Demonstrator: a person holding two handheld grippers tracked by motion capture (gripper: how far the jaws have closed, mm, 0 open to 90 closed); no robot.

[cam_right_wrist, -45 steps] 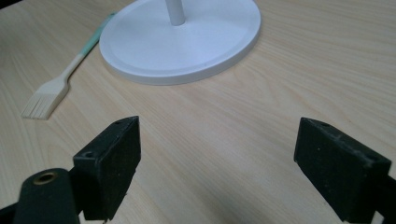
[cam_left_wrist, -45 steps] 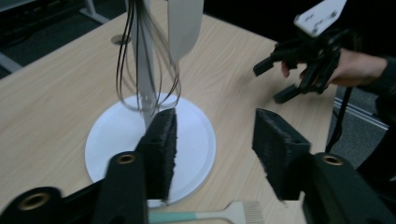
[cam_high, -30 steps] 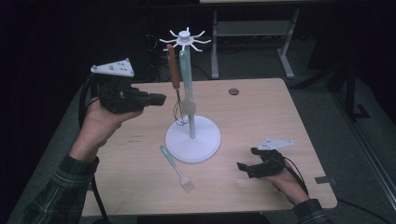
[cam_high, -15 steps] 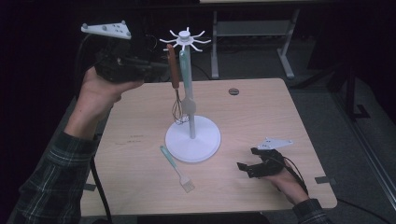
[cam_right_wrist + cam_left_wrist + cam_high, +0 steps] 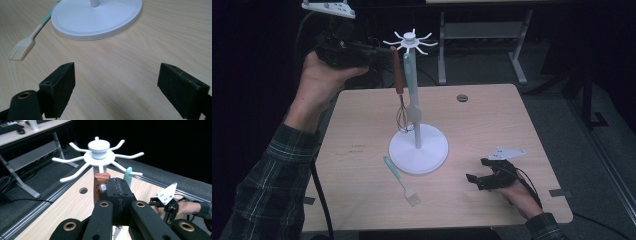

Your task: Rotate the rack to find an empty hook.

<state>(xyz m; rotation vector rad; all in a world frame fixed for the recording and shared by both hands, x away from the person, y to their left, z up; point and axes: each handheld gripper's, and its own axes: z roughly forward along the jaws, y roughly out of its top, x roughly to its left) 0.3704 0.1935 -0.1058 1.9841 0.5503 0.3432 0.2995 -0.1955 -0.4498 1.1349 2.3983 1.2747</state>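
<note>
Since the earlier frames, my left hand climbed toward the upper left of the high view, while the whisk [image 5: 398, 75], the brush [image 5: 402, 181] and my right hand kept their places.

Findings at this moment:

Left gripper [image 5: 384, 54]: fingers clenched together, with nothing seen between them. They pointed roughly level at the top of the rack [image 5: 410, 36].

Whisk: it hung upright beside the rack's pole under the ring of white hooks, brown handle uppermost and wire head low, just above the round base. Its long axis therefore ran crosswise to my left fingers. In the left gripper view the handle's top stood directly beyond the fingertips, a shade to their left. Whether it touched them I could not tell.

Right gripper [image 5: 478, 170]: fingers spread wide and empty, resting low on the counter [image 5: 492, 125] at the lower right of the high view, near the base and well apart from the whisk.

Judgement: the left hand was far the nearer. Any grasp of the handle would first require these fingers to part.
</note>
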